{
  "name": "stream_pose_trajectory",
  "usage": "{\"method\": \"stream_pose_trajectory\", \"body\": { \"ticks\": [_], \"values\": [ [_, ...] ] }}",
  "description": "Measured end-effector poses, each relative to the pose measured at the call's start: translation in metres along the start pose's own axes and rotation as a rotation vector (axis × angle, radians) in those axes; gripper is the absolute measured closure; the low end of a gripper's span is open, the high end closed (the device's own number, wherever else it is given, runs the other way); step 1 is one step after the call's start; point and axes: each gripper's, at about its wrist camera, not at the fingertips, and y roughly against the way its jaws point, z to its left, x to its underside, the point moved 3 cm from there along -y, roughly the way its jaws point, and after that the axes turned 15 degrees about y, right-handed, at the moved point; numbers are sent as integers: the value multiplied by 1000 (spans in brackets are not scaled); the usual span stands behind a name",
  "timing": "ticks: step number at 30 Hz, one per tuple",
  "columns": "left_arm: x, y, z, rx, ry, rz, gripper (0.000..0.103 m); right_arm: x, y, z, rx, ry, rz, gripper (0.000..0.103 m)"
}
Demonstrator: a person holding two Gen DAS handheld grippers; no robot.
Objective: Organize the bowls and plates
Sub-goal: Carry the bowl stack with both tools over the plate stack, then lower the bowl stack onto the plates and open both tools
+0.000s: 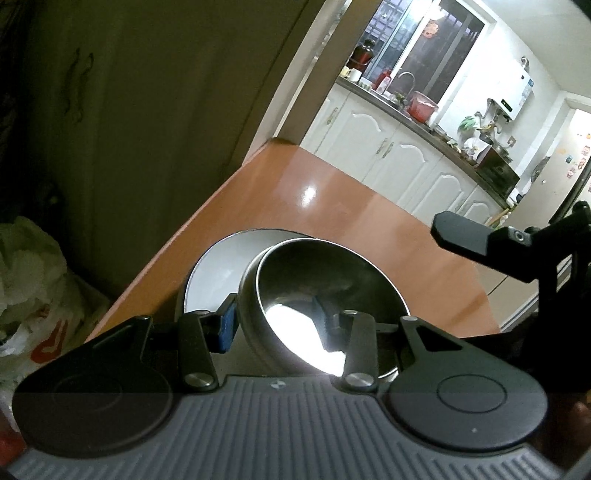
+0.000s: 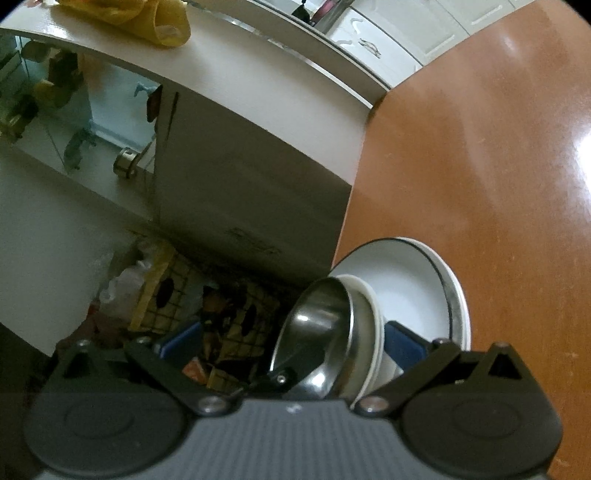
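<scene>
My left gripper [image 1: 275, 315] is shut on the wall of a steel bowl [image 1: 325, 273]. One blue pad sits outside it and the other finger inside. The bowl is tilted, just above the left edge of the orange table [image 1: 369, 221]. Behind it lies a white plate with a dark rim [image 1: 218, 266]. In the right wrist view the steel bowl [image 2: 314, 325] leans against a white bowl rim [image 2: 373, 317], in front of the stacked white plates [image 2: 406, 280]. My right gripper [image 2: 291, 345] stands open and wide around both bowls, its left pad [image 2: 181, 343] touching nothing. One right gripper finger [image 1: 461, 236] shows at the right.
A white counter [image 2: 258, 92] with a yellow cloth [image 2: 159, 22] stands left of the table. Below the table edge are plastic bags [image 1: 29, 277] and a checked basket [image 2: 229, 314]. White kitchen cabinets [image 1: 388, 155] line the far wall.
</scene>
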Motion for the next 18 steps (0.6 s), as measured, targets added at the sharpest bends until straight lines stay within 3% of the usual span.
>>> {"method": "stream_pose_trajectory", "body": {
  "ticks": [12, 18],
  "values": [
    [1, 22, -10, -56, -80, -67, 38, -2, 41, -10, 76, 3, -97, 0],
    [6, 45, -21, -104, -150, -115, 14, 8, 69, -9, 186, 60, -136, 0]
  ]
}}
